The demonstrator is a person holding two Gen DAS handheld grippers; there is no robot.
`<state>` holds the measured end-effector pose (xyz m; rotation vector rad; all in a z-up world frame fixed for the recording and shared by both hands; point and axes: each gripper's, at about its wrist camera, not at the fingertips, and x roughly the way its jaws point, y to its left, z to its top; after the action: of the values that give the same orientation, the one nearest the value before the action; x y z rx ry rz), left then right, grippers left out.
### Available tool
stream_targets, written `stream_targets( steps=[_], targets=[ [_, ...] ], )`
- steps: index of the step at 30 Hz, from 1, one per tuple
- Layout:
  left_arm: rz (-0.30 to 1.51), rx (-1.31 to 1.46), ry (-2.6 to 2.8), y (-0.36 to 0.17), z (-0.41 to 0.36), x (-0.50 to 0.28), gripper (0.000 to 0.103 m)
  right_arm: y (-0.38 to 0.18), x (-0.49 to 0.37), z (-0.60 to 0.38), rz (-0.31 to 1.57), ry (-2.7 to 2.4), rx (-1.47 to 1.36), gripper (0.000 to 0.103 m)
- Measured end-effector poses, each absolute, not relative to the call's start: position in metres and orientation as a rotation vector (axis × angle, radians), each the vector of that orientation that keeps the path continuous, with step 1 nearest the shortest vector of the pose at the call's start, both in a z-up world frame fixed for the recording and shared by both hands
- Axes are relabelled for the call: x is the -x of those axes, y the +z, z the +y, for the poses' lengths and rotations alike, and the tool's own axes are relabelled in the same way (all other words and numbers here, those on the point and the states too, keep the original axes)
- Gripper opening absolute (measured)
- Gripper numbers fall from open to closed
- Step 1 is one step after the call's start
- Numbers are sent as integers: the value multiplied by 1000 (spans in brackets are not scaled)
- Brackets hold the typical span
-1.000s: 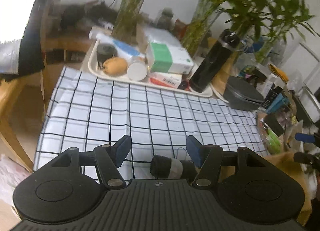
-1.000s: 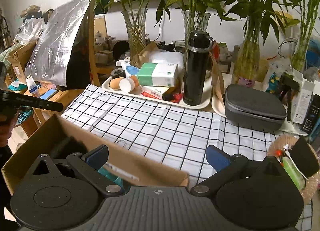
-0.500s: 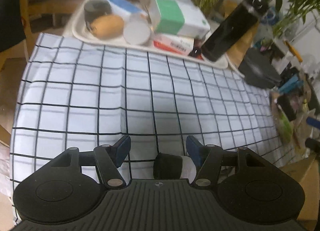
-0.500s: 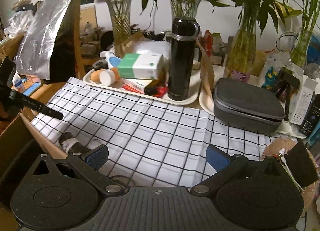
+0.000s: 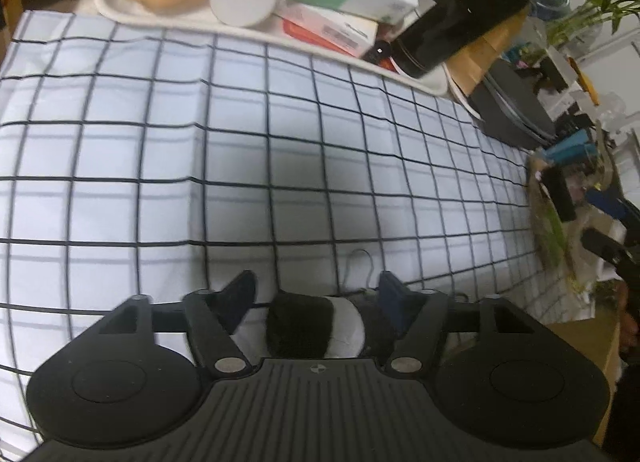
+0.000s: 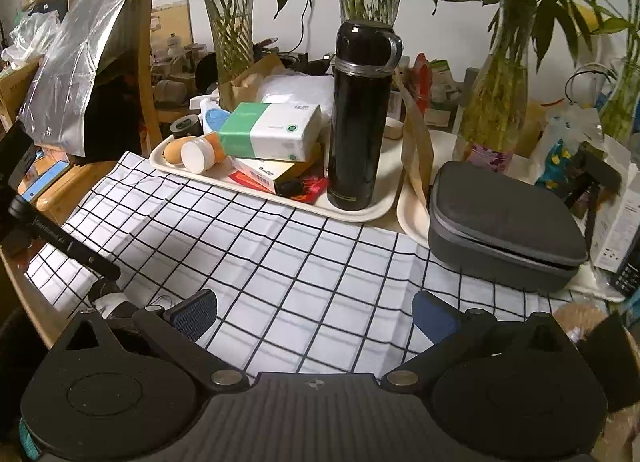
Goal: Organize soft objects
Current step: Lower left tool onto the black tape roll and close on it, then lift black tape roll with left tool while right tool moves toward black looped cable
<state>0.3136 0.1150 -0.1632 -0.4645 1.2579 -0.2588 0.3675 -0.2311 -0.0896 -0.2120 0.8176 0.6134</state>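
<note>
The left gripper point(image 5: 316, 294) points steeply down at the counter, which is covered by a white checked cloth point(image 5: 280, 150). A rolled black-and-white sock point(image 5: 316, 326) lies on the cloth between its blue pads, close under the gripper body. The jaws are opening: the left pad stands clear of the roll, while the right pad sits just beside its dark end, and whether it touches there cannot be told. A thin wire loop point(image 5: 360, 262) lies on the cloth just beyond the sock.

The right gripper point(image 6: 316, 314) hangs over the near edge of the same cloth point(image 6: 300, 262) with its jaws spread wide and nothing between them. In the right wrist view the sock point(image 6: 110, 298) shows at the lower left, on the cloth near the counter's edge, under the dark arm of the left gripper point(image 6: 64, 242).

Farther back stands a cream tray point(image 6: 360, 214) carrying a black flask point(image 6: 360, 122), a green-and-white tissue box point(image 6: 272, 130), a flat red-and-white packet point(image 6: 260, 174) and a white-capped tube point(image 6: 196, 154). To the tray's right rests a grey zip case point(image 6: 504, 226). Glass vases of bamboo point(image 6: 232, 22) line the wall behind
</note>
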Motion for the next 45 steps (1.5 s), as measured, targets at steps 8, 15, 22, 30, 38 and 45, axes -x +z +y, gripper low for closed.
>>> stream_targets(
  steps=[8, 15, 22, 30, 38, 45],
  targets=[
    [1311, 456, -264, -172, 110, -318, 76, -94, -384, -218, 821, 644, 219, 103],
    [1334, 482, -264, -178, 114, -315, 42, -94, -387, -209, 823, 657, 231, 103],
    [1279, 458, -288, -172, 112, -309, 26, -90, -385, -203, 808, 668, 244, 103],
    [1202, 393, -223, -159, 124, -300, 23, -91, -387, -202, 815, 669, 225, 103],
    [1110, 266, -102, -147, 137, -296, 27, -92, -391, -184, 873, 737, 264, 103],
    [1140, 207, -143, -154, 119, -303, 76, -82, -396, -164, 869, 788, 284, 103]
  ],
)
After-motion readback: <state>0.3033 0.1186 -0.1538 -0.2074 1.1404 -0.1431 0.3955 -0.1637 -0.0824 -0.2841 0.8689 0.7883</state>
